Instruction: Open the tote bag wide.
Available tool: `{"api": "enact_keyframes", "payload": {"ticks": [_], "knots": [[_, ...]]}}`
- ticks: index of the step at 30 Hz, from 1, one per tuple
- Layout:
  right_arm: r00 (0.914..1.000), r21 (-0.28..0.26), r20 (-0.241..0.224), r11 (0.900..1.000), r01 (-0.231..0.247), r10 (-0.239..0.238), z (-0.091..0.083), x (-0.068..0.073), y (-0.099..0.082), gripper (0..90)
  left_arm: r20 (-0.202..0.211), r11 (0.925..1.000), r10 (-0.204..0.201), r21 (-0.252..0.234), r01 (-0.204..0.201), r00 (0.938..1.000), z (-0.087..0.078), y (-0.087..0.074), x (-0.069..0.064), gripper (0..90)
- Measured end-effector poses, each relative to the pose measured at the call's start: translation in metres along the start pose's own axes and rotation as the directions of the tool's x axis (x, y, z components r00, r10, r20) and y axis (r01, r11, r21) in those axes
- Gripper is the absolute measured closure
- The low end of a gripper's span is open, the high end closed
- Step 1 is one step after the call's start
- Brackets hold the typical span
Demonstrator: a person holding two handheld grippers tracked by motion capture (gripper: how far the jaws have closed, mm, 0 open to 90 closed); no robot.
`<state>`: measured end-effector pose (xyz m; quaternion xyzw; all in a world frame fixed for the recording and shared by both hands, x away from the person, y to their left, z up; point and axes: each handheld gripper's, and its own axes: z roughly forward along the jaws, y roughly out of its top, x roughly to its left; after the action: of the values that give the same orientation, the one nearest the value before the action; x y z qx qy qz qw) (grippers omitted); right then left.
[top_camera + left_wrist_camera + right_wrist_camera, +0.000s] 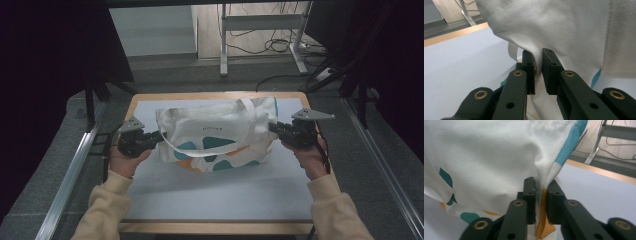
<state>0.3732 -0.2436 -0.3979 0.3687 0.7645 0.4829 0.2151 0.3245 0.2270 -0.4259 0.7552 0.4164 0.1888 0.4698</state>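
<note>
The bag (pixel 217 135) had a fold of cloth pinched at each end: the left gripper (pixel 537 65) was clamped on the white fabric, and the right gripper (pixel 540 188) was clamped on a seam with orange in it. Up close, both grippers' views cut off most of the bag, and the small print on its front was too tiny to read from above. It sat across the middle of the table (pixel 210 200), long axis running left to right between the hands, with a strap (pixel 200 152) drooping across the front.
</note>
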Motion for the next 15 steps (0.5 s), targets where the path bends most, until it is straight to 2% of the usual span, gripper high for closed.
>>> {"api": "enact_keyframes", "payload": {"ticks": [1, 8, 12, 15], "knots": [[0.9997, -0.010, 0.011, 0.9997, 0.023, -0.023, -0.003, 0.003, 0.000, 84.0, -0.002, 0.9999, 0.004, -0.010, -0.005, 1.0000, -0.002, -0.001, 0.000, 81.8], [0.9995, -0.065, 0.010, 0.9974, 0.029, -0.028, -0.013, 0.005, -0.007, 84.7, -0.006, 0.9987, 0.012, -0.049, -0.013, 0.9999, -0.013, -0.005, -0.002, 82.5], [0.9995, -0.108, -0.003, 0.9937, 0.030, -0.030, -0.021, 0.009, -0.019, 84.8, -0.001, 0.9975, 0.016, -0.069, -0.016, 0.9999, -0.018, -0.014, -0.005, 82.6], [0.9993, -0.112, -0.011, 0.9930, 0.035, -0.037, -0.024, 0.010, -0.026, 85.0, 0.003, 0.9969, 0.016, -0.077, -0.015, 0.9999, -0.020, -0.020, -0.009, 82.7]]}}
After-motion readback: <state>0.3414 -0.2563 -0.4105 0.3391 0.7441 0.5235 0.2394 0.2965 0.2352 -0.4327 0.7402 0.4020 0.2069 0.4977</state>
